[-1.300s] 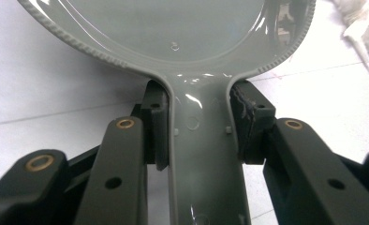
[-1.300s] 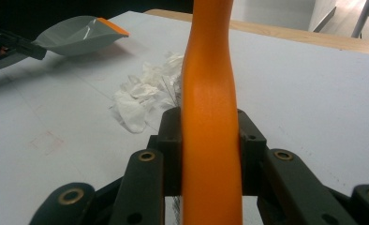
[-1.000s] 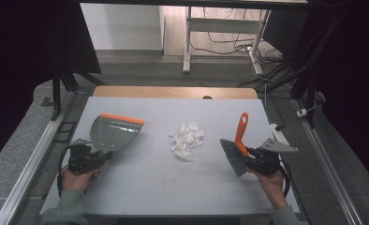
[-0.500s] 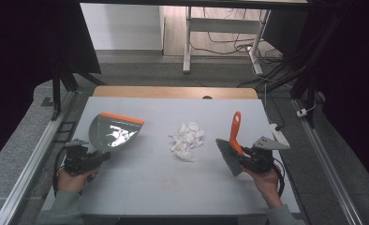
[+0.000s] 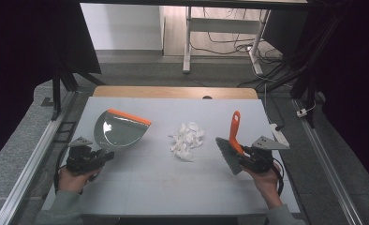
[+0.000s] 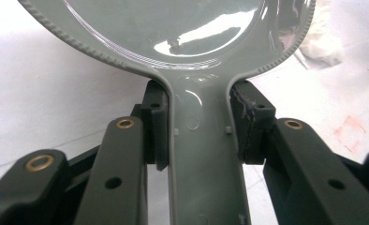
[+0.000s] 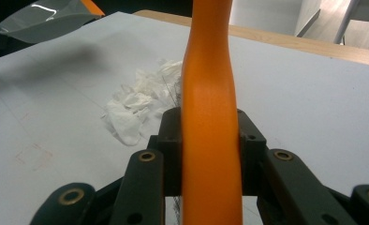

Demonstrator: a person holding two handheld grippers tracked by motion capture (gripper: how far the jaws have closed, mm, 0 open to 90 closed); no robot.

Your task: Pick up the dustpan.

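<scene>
A grey dustpan (image 5: 119,131) with an orange front lip is held above the white table's left side. My left gripper (image 5: 104,157) is shut on its grey handle (image 6: 205,154), both pads pressed against it. At the table's right, my right gripper (image 5: 244,153) is shut on the orange handle (image 7: 210,126) of a hand brush (image 5: 232,146), whose grey bristles point down and left. A pile of crumpled white paper scraps (image 5: 187,139) lies on the table between the two tools, also seen as white scraps (image 7: 138,104) beyond the brush handle.
The white table (image 5: 173,187) has a wooden strip along its far edge (image 5: 173,92). A small white object (image 5: 279,134) lies near the right edge. Metal rails run along both sides, and a desk frame with cables stands on the floor beyond.
The dustpan has tilted and shifted slightly toward the front left. The brush has swung a little to the left, toward the paper pile. Both grips are unchanged.
</scene>
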